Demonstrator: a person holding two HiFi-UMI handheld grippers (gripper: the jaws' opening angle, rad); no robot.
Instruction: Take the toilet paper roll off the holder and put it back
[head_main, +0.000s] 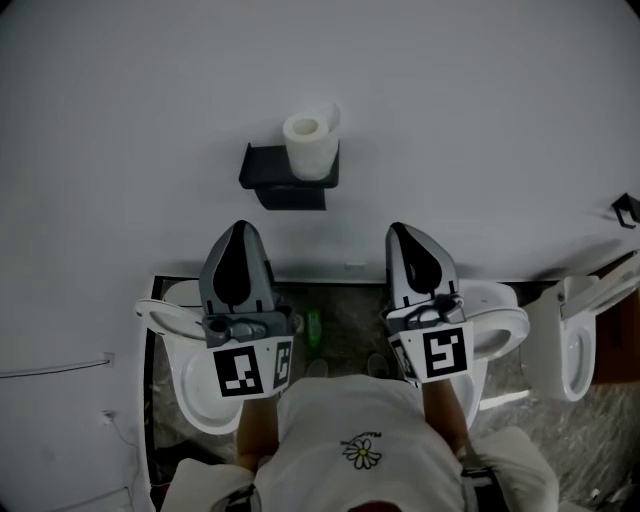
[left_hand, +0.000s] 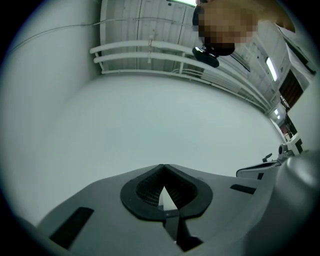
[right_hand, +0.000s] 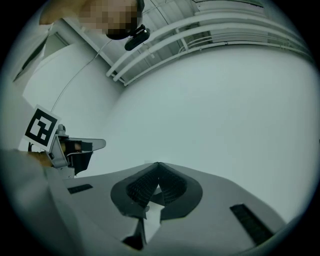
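Only one scrap of writing shows: a small line of script above a daisy printed on the person's white shirt (head_main: 360, 452), too small to read. The marker cubes (head_main: 250, 368) carry black-and-white square patterns and no words. The toilet paper roll (head_main: 311, 143) bears no label that can be made out.

The roll stands upright on a black holder (head_main: 275, 175) fixed to the white wall (head_main: 470, 110). Its long axis runs up and down the wall, its open cardboard core faces up, and a loose flap of paper sticks up at its far side.

Seen from the fingers, the roll lies ahead and well apart from both pairs, between their two lines and nearer the left pair's.

The left gripper (head_main: 238, 228) has its fingers pressed together at the tips with nothing between them, and its own view shows them meeting (left_hand: 163, 166) against bare wall. The right gripper (head_main: 400, 228) is likewise closed tip to tip and empty (right_hand: 158, 164), level with the left one and also facing wall. A white toilet (head_main: 190, 400) sits below the left fingers.
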